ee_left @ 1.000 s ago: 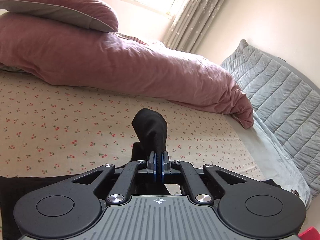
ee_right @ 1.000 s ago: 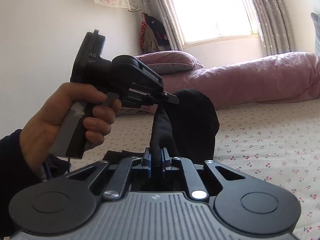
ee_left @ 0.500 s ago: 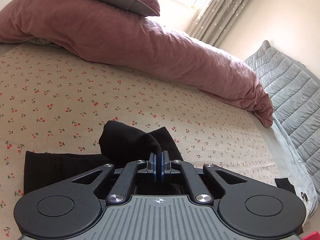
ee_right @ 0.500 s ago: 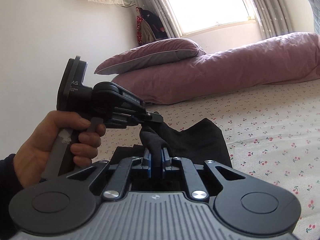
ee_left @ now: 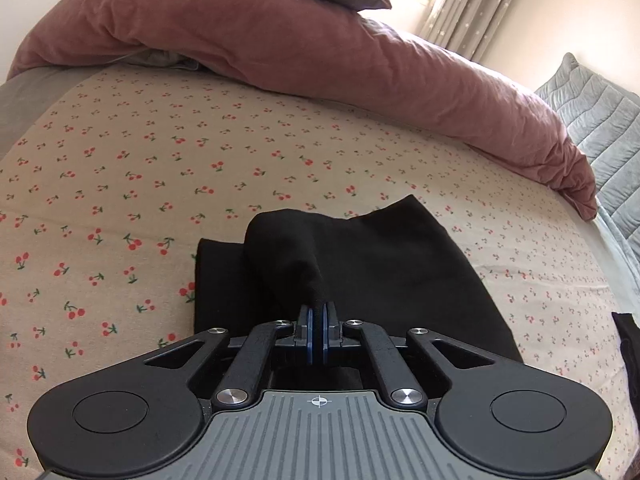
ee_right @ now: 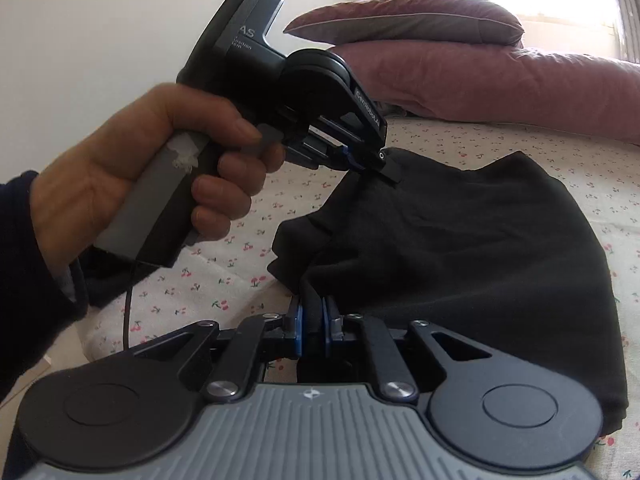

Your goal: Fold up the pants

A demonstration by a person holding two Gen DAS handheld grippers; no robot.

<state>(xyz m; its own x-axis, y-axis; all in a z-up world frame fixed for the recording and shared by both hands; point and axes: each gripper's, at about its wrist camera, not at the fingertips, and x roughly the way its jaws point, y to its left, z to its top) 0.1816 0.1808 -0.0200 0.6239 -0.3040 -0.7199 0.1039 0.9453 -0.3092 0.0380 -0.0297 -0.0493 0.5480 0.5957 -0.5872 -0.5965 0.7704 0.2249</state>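
Note:
Black pants [ee_left: 384, 264] lie folded on the cherry-print bed sheet [ee_left: 120, 168], with one edge bunched up and raised. My left gripper [ee_left: 318, 312] is shut on that raised black fabric. In the right wrist view the same pants [ee_right: 460, 248] spread to the right. My right gripper [ee_right: 313, 308] is shut on a fold of them near the bed's edge. The left gripper [ee_right: 362, 166], held by a person's hand [ee_right: 132, 176], pinches the cloth further back.
A pink duvet [ee_left: 320, 64] and a pillow [ee_right: 404, 20] lie across the far side of the bed. A grey quilted cushion [ee_left: 600, 120] sits at the right. A second dark cloth piece [ee_left: 628, 344] shows at the right edge.
Both grippers have come down toward the bed with the black fabric still pinched. The lifted part of the pants now lies lower, spread over the folded layer.

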